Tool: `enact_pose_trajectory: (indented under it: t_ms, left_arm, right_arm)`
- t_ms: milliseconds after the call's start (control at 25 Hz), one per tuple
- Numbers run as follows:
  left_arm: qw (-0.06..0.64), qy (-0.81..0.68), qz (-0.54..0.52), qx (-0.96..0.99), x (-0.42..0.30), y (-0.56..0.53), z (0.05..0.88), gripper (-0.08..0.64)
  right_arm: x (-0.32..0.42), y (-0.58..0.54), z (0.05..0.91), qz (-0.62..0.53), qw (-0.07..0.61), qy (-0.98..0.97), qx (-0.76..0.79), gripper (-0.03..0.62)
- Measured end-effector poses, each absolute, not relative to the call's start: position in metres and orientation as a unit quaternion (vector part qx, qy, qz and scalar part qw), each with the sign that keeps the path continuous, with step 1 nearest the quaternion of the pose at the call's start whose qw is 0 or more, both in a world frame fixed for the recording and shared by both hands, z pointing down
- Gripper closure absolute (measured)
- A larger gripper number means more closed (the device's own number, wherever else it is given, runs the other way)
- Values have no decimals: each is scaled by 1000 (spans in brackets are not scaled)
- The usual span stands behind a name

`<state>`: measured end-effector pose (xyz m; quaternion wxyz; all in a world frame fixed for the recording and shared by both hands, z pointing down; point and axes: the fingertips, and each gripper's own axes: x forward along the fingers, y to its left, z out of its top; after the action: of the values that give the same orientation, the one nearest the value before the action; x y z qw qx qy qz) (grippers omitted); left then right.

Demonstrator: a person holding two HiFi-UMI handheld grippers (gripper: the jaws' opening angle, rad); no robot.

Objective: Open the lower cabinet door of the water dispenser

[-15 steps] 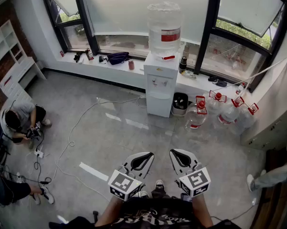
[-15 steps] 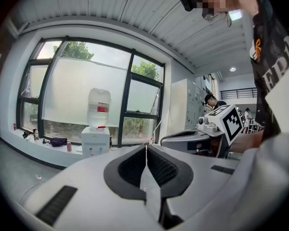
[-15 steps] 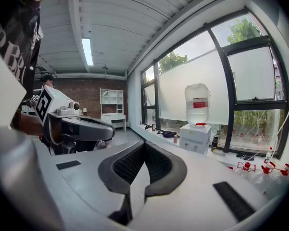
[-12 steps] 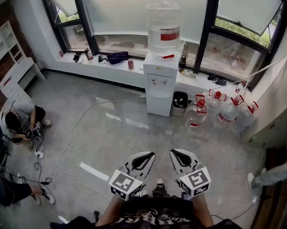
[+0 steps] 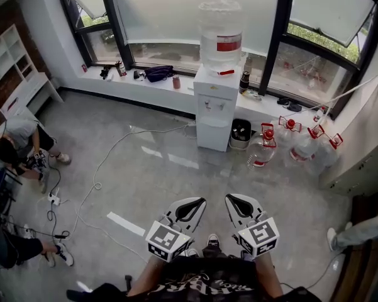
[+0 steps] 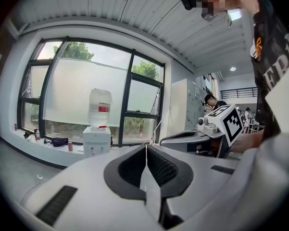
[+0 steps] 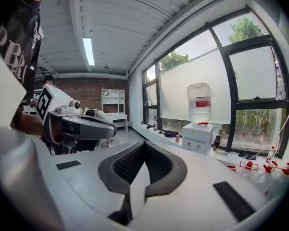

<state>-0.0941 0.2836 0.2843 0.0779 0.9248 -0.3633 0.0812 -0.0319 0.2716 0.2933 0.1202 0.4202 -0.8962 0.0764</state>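
The white water dispenser [image 5: 215,99] stands against the window sill across the room, with a clear bottle [image 5: 221,33] on top. Its lower cabinet door [image 5: 212,134] is closed. Both grippers are held close to my body, far short of the dispenser and pointing toward it. My left gripper [image 5: 192,205] is shut with nothing in it, and so is my right gripper [image 5: 236,204]. In the left gripper view the pads meet at the left gripper [image 6: 145,147], with the dispenser [image 6: 96,141] small beyond it. The right gripper [image 7: 144,144] shows the same, its dispenser [image 7: 197,138] to the right.
Several red-capped water jugs [image 5: 297,145] and a black bin [image 5: 239,132] stand right of the dispenser. A cable [image 5: 99,168] runs over the grey floor and a white strip [image 5: 126,224] lies near my feet. A person [image 5: 16,151] crouches at the left. A shoe [image 5: 332,238] shows at the right.
The head view has shifted a little toward the dispenser, and the crouching person sits further left in frame. Both grippers keep their place and stay shut.
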Motion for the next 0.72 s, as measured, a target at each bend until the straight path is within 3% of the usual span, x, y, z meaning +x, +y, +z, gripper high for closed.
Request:
enact_pose_trajectory:
  t_ms: [720]
  left_arm:
    - [75,-393,94,912,-74,245,293,540]
  right_arm:
    - [11,224,307,99,100,-897,420,578]
